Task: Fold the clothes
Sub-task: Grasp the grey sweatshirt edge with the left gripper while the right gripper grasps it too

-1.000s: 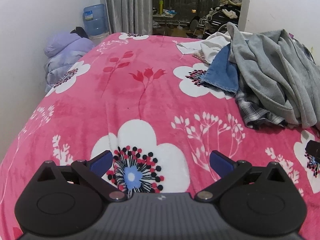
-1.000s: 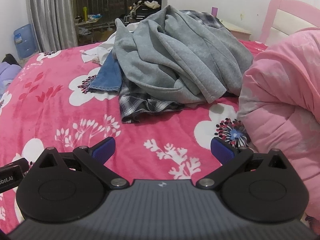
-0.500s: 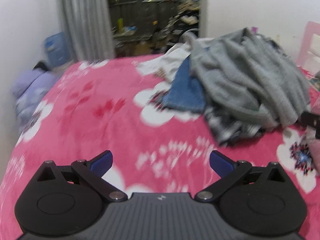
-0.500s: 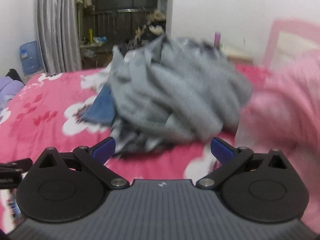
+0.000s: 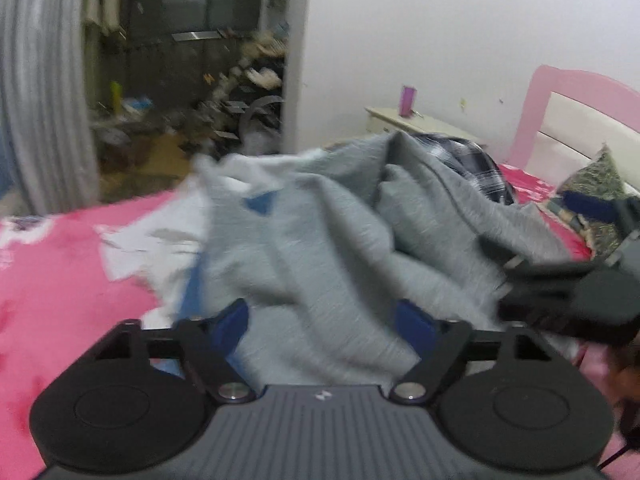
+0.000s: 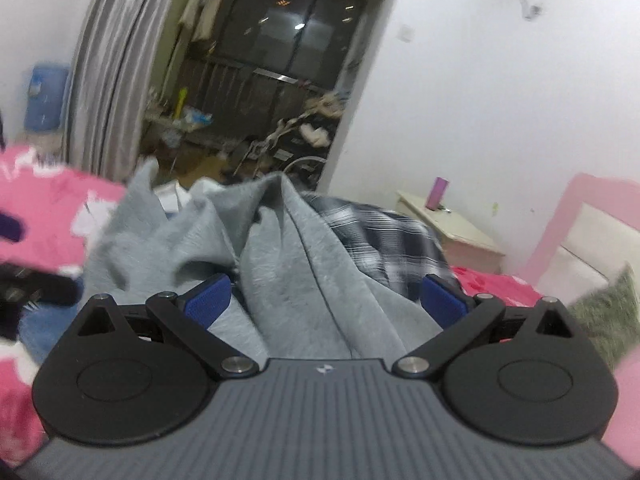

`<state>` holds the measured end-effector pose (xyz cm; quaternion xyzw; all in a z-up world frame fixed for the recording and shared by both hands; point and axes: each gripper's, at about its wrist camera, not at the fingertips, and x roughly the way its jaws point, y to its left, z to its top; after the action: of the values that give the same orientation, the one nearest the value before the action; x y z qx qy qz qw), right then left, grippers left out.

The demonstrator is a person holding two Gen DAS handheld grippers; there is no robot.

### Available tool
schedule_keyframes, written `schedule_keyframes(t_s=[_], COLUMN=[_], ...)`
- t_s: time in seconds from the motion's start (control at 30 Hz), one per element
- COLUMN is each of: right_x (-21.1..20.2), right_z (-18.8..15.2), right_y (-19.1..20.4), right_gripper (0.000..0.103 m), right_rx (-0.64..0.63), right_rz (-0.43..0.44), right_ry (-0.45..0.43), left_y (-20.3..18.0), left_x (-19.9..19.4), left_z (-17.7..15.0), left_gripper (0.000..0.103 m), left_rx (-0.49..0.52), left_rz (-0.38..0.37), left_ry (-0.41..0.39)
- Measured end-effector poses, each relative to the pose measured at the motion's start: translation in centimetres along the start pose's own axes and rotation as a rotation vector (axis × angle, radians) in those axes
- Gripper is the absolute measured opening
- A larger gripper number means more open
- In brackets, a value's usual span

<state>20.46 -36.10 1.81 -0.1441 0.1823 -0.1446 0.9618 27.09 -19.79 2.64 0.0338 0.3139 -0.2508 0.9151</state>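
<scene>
Both tongs, left (image 5: 322,322) closing, have swung over the grey garment (image 5: 340,248).

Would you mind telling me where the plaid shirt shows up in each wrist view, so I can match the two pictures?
Left wrist: the plaid shirt peeks out right of centre, behind the grey garment.
Right wrist: plaid shirt right of centre, beside the grey garment.
Shared landmark: the purple cup on the nightstand.

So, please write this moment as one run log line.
left gripper: closing around crumpled grey fleece garment | right gripper: open over it
</scene>
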Motion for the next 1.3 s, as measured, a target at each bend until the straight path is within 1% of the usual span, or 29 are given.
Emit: schedule_keyframes(t_s=[0.07,0.13,0.17,0.2,0.23,0.27,0.3,0.33,0.37,0.4,0.43,0.5,0.57,0.67,0.73,0.8,0.87,0.97,1.03,1.17,1.23,1.3], right_x=[2.3,3.9,4.8,5.2,5.6,5.8,5.9,6.0,5.9,6.1,6.2,5.5,4.1,0.2,-2.9,-5.9,-9.8,-14.6,-17.9,-22.8,-24.3,-25.5], right_z=[0.2,0.0,-0.1,-0.4,-0.6,-0.6,-0.6,-0.6,-0.4,-0.4,-0.5,-0.3,-0.1,0.4,0.5,0.7,0.9,1.1,0.7,-0.6,-1.7,-2.6], right_y=[-0.2,-0.6,-0.7,-0.8,-0.9,-1.0,-1.1,-1.2,-1.2,-1.2,-1.3,-1.2,-1.0,-0.5,-0.3,-0.1,0.5,1.5,2.3,4.8,6.3,7.4], right_gripper=[0.098,0.097,0.095,0.087,0.074,0.067,0.051,0.038,0.031,0.014,0.008,0.003,0.003,0.002,0.000,0.000,0.000,0.000,0.000,0.000,0.000,0.000], right_rx=[-0.034,-0.048,-0.060,-0.067,-0.072,-0.069,-0.067,-0.066,-0.071,-0.077,-0.081,-0.095,-0.110,-0.093,-0.075,-0.053,-0.021,0.044,0.104,0.185,0.206,0.235], right_rz=[0.011,0.049,0.055,0.054,0.051,0.046,0.040,0.029,0.002,-0.011,-0.015,-0.021,-0.019,0.024,0.062,0.103,0.160,0.257,0.331,0.464,0.515,0.551], right_ry=[0.023,0.047,0.073,0.097,0.121,0.143,0.166,0.186,0.197,0.208,0.220,0.217,0.189,0.126,0.081,0.034,-0.015,-0.054,-0.068,-0.050,-0.026,0.008], left_y=[-0.7,-1.4,-1.7,-2.0,-2.2,-2.1,-2.1,-2.0,-2.1,-2.1,-2.4,-2.7,-2.6,-1.9,-1.4,-0.6,0.2,1.3,1.9,4.2,5.0,5.0], left_x=[3.2,6.1,7.1,8.1,9.1,9.5,10.0,10.1,10.1,10.0,9.6,8.4,6.0,1.5,-2.4,-5.8,-9.6,-15.6,-19.0,-25.4,-27.3,-28.7], left_z=[1.2,2.0,2.1,2.2,2.3,2.2,2.1,2.0,1.9,1.8,1.6,1.2,0.7,-0.3,-1.5,-2.4,-3.6,-6.1,-7.5,-11.6,-13.6,-15.8], left_gripper=[0.054,0.043,0.030,0.017,0.011,0.008,0.007,0.006,0.006,0.005,0.005,0.005,0.005,0.004,0.004,0.004,0.004,0.004,0.004,0.004,0.004,0.004], left_rx=[-0.015,-0.015,-0.009,-0.004,0.002,-0.010,-0.021,-0.035,-0.040,-0.044,-0.034,-0.019,-0.022,-0.030,-0.034,-0.051,-0.074,-0.106,-0.133,-0.204,-0.196,-0.155], left_rz=[-0.037,-0.066,-0.059,-0.051,-0.043,-0.037,-0.031,-0.023,-0.020,-0.017,-0.008,0.003,-0.009,-0.033,-0.033,-0.034,-0.037,-0.036,-0.034,-0.041,-0.025,0.000], left_ry=[0.052,0.102,0.129,0.157,0.184,0.199,0.213,0.214,0.208,0.203,0.191,0.155,0.104,0.026,-0.030,-0.076,-0.121,-0.185,-0.193,-0.151,-0.121,-0.084])
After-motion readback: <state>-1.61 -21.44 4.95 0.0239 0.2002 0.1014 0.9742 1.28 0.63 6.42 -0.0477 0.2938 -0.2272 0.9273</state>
